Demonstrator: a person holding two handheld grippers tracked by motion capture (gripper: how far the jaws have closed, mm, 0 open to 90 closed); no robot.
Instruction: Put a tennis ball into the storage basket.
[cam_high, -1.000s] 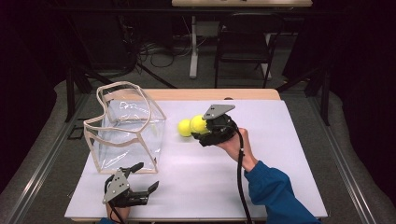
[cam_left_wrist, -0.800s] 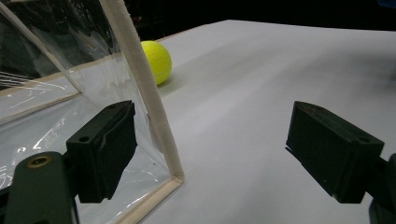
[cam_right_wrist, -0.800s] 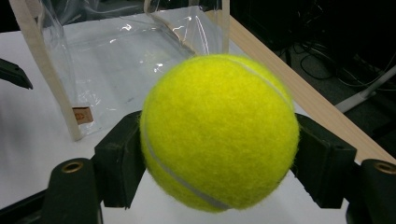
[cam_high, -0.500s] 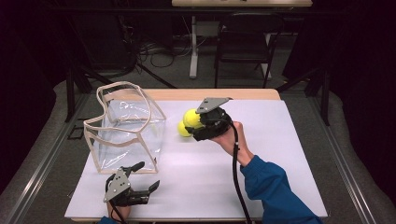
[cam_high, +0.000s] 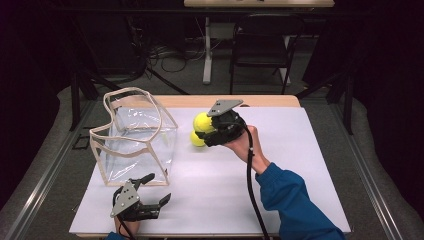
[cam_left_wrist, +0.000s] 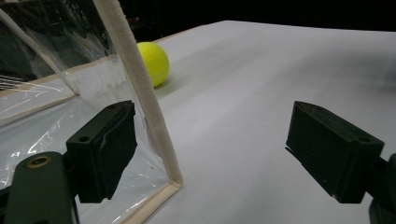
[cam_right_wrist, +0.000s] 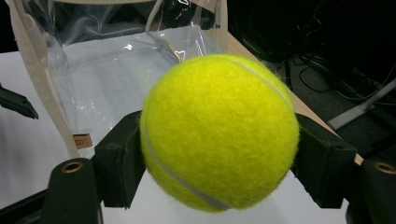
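Fuzzy yellow tennis ball (cam_right_wrist: 219, 130), round, no long axis, white seam curving across: clamped in right gripper (cam_high: 207, 131), lifted higher than a second ago, above second yellow ball (cam_high: 196, 139) on white tabletop (cam_high: 300, 165). At nine o'clock, clear plastic bag with cream trim (cam_high: 135, 135). Left gripper (cam_high: 150, 192) spread wide, empty, unmoved.

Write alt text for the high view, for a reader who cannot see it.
The right gripper holds a fuzzy yellow tennis ball in its jaws above a white tabletop, with a second yellow tennis ball lying just beneath it. To the left stands a clear plastic bag with beige trim, and the left gripper waits near the table's front edge, jaws open.
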